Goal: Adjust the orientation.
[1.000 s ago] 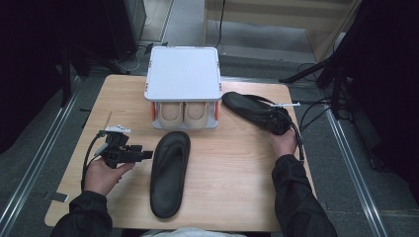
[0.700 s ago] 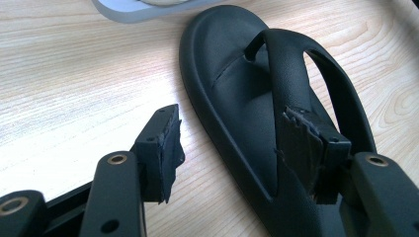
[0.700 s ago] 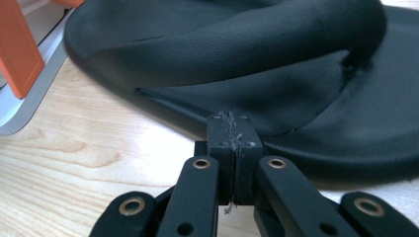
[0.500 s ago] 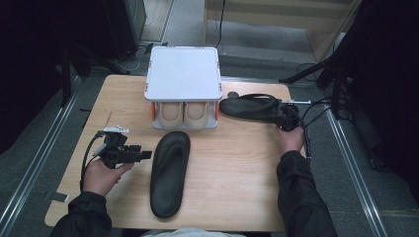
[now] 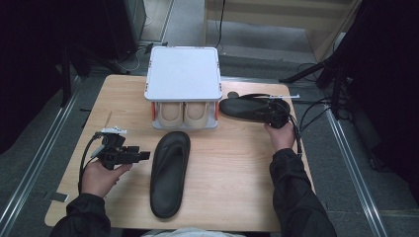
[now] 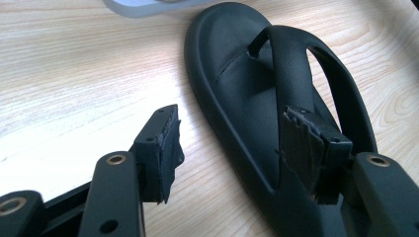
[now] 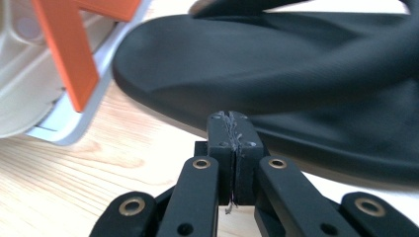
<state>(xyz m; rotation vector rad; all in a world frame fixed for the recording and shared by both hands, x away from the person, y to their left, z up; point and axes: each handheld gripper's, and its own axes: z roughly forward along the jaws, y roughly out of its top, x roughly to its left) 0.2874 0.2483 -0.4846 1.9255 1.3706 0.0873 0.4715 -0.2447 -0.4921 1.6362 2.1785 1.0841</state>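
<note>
Right tongs (image 5: 273, 114) closed, pads pressed together beside matte black thong sandal (image 5: 249, 107), left tongs (image 5: 143, 156) wide open, empty

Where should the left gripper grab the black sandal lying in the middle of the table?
Probably the strap: it arches clear of the sole of the sandal, leaving room for a jaw beneath. Come from the sandal's left side, where the open left gripper already points.

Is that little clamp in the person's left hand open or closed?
Open. In its own view the left gripper has jaws standing apart beside the black sandal.
</note>
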